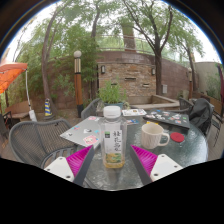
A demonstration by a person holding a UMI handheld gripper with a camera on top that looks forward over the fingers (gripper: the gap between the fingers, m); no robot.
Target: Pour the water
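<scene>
Two pink pads of the open gripper sit beside the capped bottle on the glass table, so grabbing comes next, then pouring into the white mug.

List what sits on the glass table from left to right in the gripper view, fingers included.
Left finger pad → bottle, standing between the open fingers with gaps either side → right finger pad → white mug → small red object.
</scene>
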